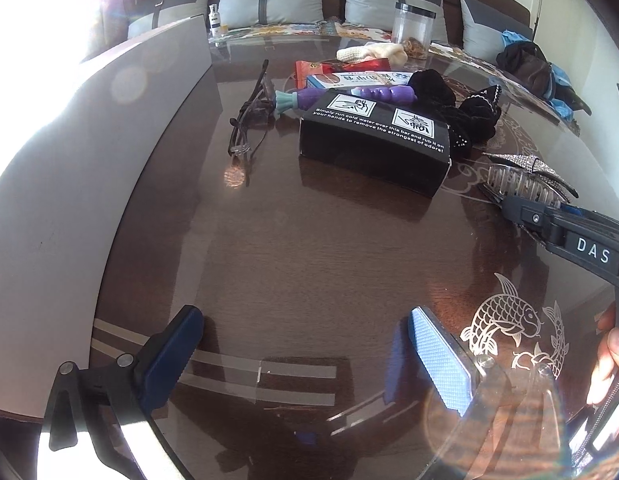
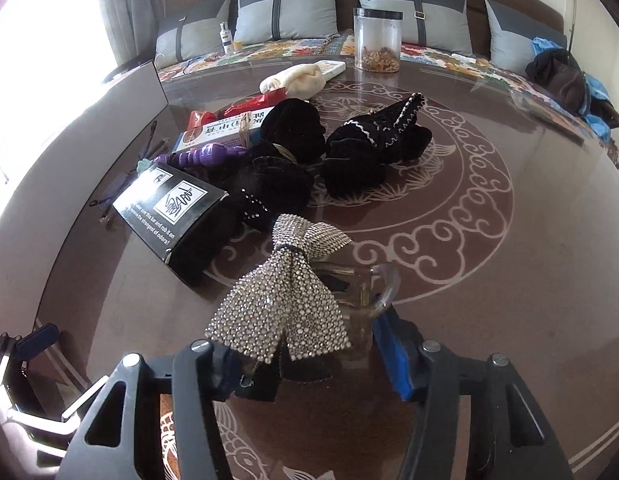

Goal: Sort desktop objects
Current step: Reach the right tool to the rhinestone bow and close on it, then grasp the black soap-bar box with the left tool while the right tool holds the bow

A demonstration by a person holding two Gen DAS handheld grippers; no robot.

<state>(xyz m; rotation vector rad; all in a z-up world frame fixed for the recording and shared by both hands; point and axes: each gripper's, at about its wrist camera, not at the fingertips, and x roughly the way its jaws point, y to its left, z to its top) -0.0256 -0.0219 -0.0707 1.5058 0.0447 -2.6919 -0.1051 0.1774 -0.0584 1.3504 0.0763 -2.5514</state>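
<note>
My right gripper (image 2: pixel 309 364) is closed around a rhinestone bow hair clip (image 2: pixel 281 308) with a clear comb claw, just above the glass table; it also shows in the left wrist view (image 1: pixel 525 176), at the right gripper's tip (image 1: pixel 521 208). My left gripper (image 1: pixel 305 344) is open and empty, low over the table's near left part. A black box (image 1: pixel 373 140) (image 2: pixel 169 208) lies ahead, with a purple toy (image 1: pixel 349 96), glasses (image 1: pixel 249 116) and black velvet hair pieces (image 2: pixel 373 140) around it.
A grey board (image 1: pixel 69 184) stands along the table's left edge. Snack packets (image 2: pixel 229 120), a cream knitted item (image 2: pixel 297 78) and a clear jar (image 2: pixel 377 40) sit farther back. A cushioned bench runs behind the table, with dark clothes (image 2: pixel 561 76) at the right.
</note>
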